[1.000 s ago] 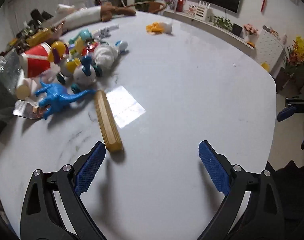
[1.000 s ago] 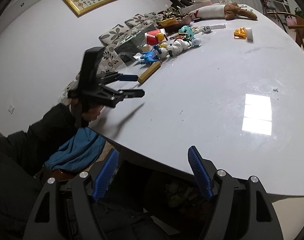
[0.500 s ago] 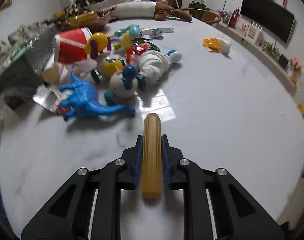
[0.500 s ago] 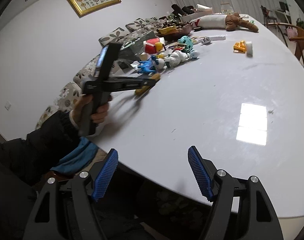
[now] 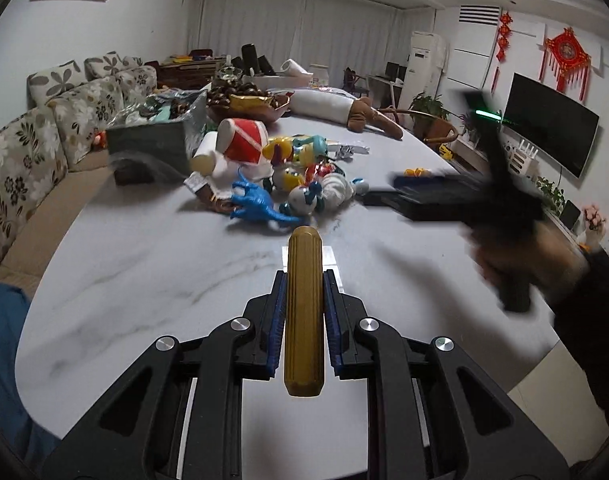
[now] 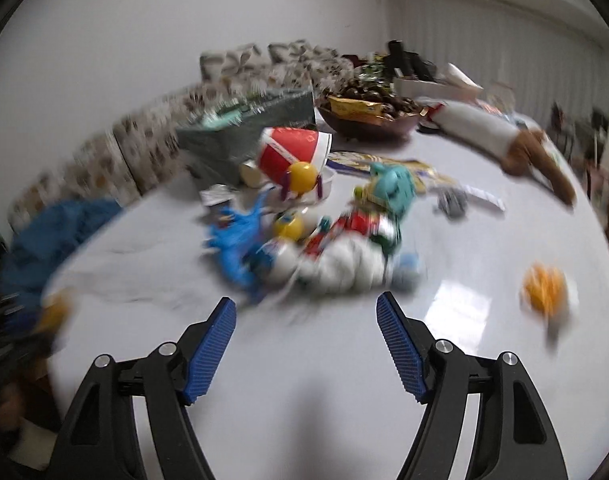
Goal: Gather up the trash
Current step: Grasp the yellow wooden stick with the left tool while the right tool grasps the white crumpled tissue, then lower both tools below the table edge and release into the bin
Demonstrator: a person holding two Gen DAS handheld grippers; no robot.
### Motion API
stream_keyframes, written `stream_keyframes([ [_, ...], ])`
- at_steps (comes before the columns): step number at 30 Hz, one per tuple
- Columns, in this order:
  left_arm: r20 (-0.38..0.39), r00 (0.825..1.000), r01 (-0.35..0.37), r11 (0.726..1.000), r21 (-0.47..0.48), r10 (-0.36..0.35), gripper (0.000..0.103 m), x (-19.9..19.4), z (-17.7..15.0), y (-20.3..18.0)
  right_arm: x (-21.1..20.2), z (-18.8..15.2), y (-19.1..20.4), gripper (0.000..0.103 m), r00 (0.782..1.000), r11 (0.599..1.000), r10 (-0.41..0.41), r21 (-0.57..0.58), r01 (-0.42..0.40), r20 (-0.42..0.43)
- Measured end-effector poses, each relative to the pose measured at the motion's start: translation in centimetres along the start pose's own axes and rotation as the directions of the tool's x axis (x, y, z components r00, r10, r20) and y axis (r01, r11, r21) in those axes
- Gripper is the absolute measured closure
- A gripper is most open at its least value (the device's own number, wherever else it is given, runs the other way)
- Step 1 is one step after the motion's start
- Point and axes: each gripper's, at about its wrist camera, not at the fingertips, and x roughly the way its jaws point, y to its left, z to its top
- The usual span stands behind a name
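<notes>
Left wrist view: the left gripper (image 5: 304, 312) is clamped on a ribbed yellow-brown stick (image 5: 304, 312), blue pads pressing both its sides, the stick pointing toward twelve o'clock above the white marble table (image 5: 136, 264). Whether the stick's underside touches the tabletop cannot be told. Just beyond its tip, at twelve o'clock, lies a heap of toys: a blue dinosaur (image 5: 256, 204), a white figure (image 5: 336, 190) beside it and a red-and-white paper bucket (image 5: 244, 142) tipped on its side at eleven o'clock. A grey lined box (image 5: 152, 146) stands at ten o'clock near the table edge, with a floral sofa (image 5: 36, 148) behind it. At two to three o'clock the right gripper (image 5: 436, 194), blurred, is held in a hand (image 5: 532, 264) above the table; its fingers there are too smeared to read. A dark television (image 5: 550, 134) hangs on the far wall at two o'clock.

Right wrist view: the right gripper (image 6: 306, 348) stands wide apart, nothing between its blue pads, above bare tabletop (image 6: 324, 380). The frame is motion-blurred. The dinosaur (image 6: 236, 244) and white figure (image 6: 344, 264) lie just past the fingertips at twelve o'clock, the bucket (image 6: 292, 152) behind them. An orange-yellow toy (image 6: 544, 290) sits alone at two o'clock.
</notes>
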Motion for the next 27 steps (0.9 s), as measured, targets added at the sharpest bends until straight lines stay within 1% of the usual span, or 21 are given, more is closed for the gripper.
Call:
stream_keyframes([
  [2,0.0,1.0,0.008,1.0,-0.003,-0.008,0.086,-0.1,-0.3,0.1,2.9,1.5,-0.6,0.032,0.999,0.999,-0.016,-0.038,0.014,-0.039],
  [4,-0.002,1.0,0.022,1.0,-0.009,-0.022,0.086,0.0,-0.6,0.5,4.7,2.5,-1.3,0.032,0.998,0.999,0.001,-0.046,-0.004,-0.065],
  [5,-0.004,1.0,0.026,1.0,-0.013,-0.026,0.086,0.3,-0.6,0.5,5.6,2.8,-1.5,0.035,0.996,0.999,-0.001,-0.053,-0.003,-0.088],
  [6,-0.007,1.0,0.024,0.999,-0.023,-0.024,0.086,0.5,-0.6,0.6,7.0,3.0,-1.8,0.042,0.991,0.998,-0.024,-0.067,0.015,-0.135],
  [7,-0.01,0.999,0.032,0.999,-0.029,-0.032,0.086,0.7,-0.7,0.8,7.0,3.1,-2.0,0.048,0.992,0.999,0.005,-0.047,-0.011,-0.125],
  [8,-0.013,0.999,0.04,0.999,-0.035,-0.041,0.086,1.0,-0.6,0.9,7.2,3.3,-2.5,0.062,0.989,0.999,0.05,-0.011,-0.052,-0.138],
  [9,-0.011,0.999,0.039,0.998,-0.038,-0.04,0.086,0.9,-0.7,1.0,7.1,3.2,-3.1,0.068,0.985,0.995,0.094,0.041,-0.089,-0.147],
  [12,-0.003,0.999,0.045,0.998,-0.034,-0.045,0.086,0.9,-0.6,0.9,6.1,2.1,-3.7,0.07,0.98,0.987,0.134,0.11,-0.118,-0.148],
  [15,-0.006,0.999,0.044,0.998,-0.034,-0.044,0.086,0.8,-0.6,0.9,3.5,0.5,-4.0,0.07,0.979,0.975,0.168,0.167,-0.148,-0.112],
  [17,-0.013,0.999,0.049,0.998,-0.044,-0.05,0.086,0.6,-0.6,0.8,0.3,-0.7,-3.9,0.07,0.977,0.957,0.207,0.217,-0.192,-0.05],
  [19,-0.007,0.999,0.053,0.998,-0.043,-0.053,0.086,-0.1,-0.6,0.5,-2.7,-1.6,-3.5,0.07,0.976,0.952,0.216,0.226,-0.208,-0.01],
  [20,-0.001,0.998,0.057,0.998,-0.036,-0.057,0.086,-0.5,-0.7,0.2,-5.1,-2.7,-2.9,0.07,0.972,0.946,0.233,0.227,-0.23,0.017],
  [22,0.012,0.998,0.065,0.998,-0.007,-0.065,0.086,-1.7,-1.0,-0.6,-8.6,-4.4,-1.7,0.07,0.961,0.933,0.272,0.232,-0.275,0.046],
  [24,0.008,0.996,0.083,0.996,0.026,-0.083,0.086,-3.1,-1.7,-1.6,-12.4,-6.8,0.3,0.07,0.947,0.92,0.315,0.226,-0.32,0.06],
  [26,-0.012,0.995,0.099,0.994,0.047,-0.098,0.086,-4.2,-2.7,-2.2,-15.6,-10.1,3.2,0.07,0.936,0.913,0.35,0.208,-0.35,0.037],
  [27,-0.035,0.993,0.112,0.992,0.058,-0.11,0.086,-4.7,-3.5,-2.7,-16.5,-11.5,4.3,0.07,0.932,0.912,0.362,0.202,-0.358,0.019],
])
